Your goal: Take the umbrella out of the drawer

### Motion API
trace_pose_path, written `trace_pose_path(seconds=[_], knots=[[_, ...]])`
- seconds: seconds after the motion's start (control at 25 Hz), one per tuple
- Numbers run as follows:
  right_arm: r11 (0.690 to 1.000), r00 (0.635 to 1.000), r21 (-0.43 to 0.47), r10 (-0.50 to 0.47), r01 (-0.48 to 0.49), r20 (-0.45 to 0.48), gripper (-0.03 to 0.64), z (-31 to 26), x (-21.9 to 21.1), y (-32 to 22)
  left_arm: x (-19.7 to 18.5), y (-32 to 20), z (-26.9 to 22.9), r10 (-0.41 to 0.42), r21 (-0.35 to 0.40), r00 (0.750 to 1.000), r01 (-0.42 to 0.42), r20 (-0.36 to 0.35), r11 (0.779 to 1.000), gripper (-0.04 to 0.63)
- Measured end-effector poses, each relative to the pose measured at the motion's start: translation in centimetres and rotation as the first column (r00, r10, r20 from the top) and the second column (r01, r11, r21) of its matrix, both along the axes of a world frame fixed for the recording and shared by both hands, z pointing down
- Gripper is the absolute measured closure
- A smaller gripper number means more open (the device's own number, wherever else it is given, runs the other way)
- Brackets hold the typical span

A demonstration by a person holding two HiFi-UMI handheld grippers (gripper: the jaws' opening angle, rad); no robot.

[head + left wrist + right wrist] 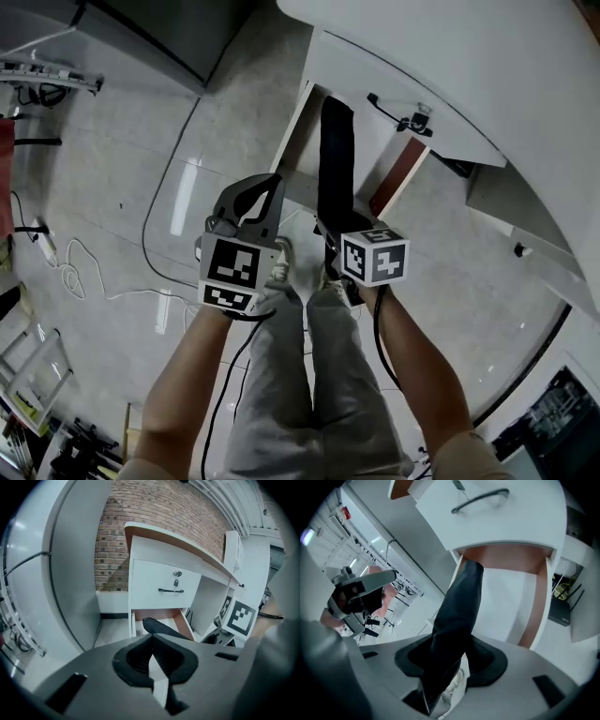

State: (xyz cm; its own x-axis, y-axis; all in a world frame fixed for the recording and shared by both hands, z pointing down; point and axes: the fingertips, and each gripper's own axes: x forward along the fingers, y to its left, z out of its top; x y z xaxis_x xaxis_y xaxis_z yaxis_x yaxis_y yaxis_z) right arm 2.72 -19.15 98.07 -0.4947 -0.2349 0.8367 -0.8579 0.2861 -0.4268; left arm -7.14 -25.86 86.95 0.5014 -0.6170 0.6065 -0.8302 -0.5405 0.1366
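The black folded umbrella (336,159) slants up out of the open bottom drawer (292,127) of the white desk. My right gripper (336,239) is shut on its near end. In the right gripper view the umbrella (459,611) runs from between the jaws of the right gripper (443,665) up over the drawer's white floor (506,597). My left gripper (267,187) hangs beside it to the left, shut and empty. In the left gripper view the left gripper (152,658) points at the drawer (185,623), with the umbrella (161,627) sticking out of it.
Above the open drawer is a closed one with a handle (171,590) and a key. The desk top (450,56) overhangs at the upper right. The person's legs (309,375) stand right under the grippers. White cables (70,267) trail on the floor at left.
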Motion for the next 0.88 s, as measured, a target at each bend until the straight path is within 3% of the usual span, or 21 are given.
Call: trace_pose_path(seconds=[0.2,0.52,0.68,0.88], knots=[[0.995,0.996,0.051,-0.087,0.088,-0.027,0.414,-7.3,-0.8,2.2,-0.1,2.0,-5.2,0.011,-0.004,1.000,-0.011,0.009,1.000,0.588],[0.978,0.991,0.160,-0.133,0.136,-0.025,0.414,-21.0,-2.2,2.1,-1.2,3.4,-15.8,-0.019,-0.009,1.000,0.019,-0.012,1.000,0.588],[0.965,0.988,0.210,-0.157,0.156,-0.008,0.414,-28.5,-3.0,2.0,-1.9,3.3,-23.3,-0.077,0.034,0.993,0.081,-0.094,0.996,0.588],[0.951,0.988,0.273,-0.155,0.147,0.010,0.414,-37.6,-2.7,2.4,-0.7,4.0,-32.6,-0.034,0.096,0.991,0.047,-0.127,0.994,0.588]])
